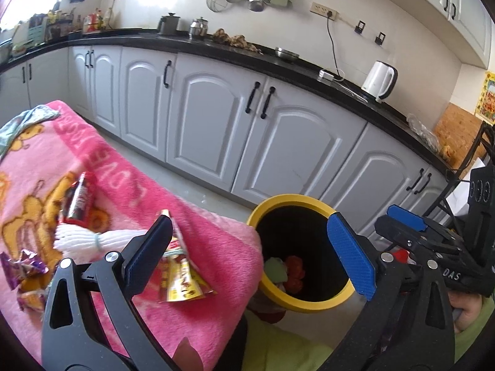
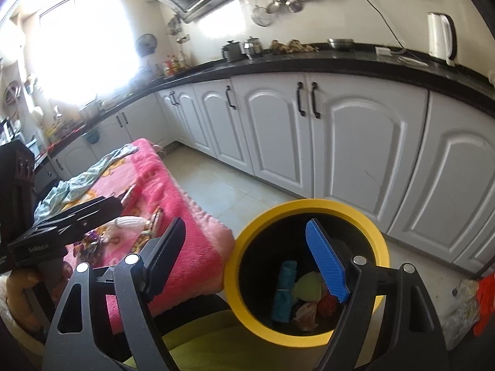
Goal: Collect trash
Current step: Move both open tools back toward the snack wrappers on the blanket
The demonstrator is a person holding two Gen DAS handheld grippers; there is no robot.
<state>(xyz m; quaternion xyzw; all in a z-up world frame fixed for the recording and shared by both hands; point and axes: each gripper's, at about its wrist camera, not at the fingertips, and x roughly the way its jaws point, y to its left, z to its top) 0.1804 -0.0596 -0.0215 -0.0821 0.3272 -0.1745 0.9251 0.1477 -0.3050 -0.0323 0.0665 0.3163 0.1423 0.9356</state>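
Observation:
A yellow-rimmed black bin (image 1: 289, 199) stands on the floor beside a table covered in a pink blanket (image 1: 216, 247); it also shows in the right wrist view (image 2: 309, 207). Inside lie a blue wrapper (image 2: 283, 293), a green ball (image 2: 307, 287) and red scraps (image 1: 294, 270). On the blanket lie a red can (image 1: 79, 199), a white yarn bundle (image 1: 89, 241), yellow-red sachets (image 1: 182, 281) and a purple wrapper (image 1: 21, 266). My left gripper (image 1: 250, 250) is open and empty over the blanket's edge. My right gripper (image 2: 247, 262) is open and empty above the bin.
White cabinets (image 1: 201, 117) under a black counter (image 1: 278, 61) run behind the bin. A white kettle (image 1: 379, 80) stands on the counter. A teal cloth (image 2: 80, 182) lies on the blanket's far end. A green cushion (image 2: 201, 340) is below me.

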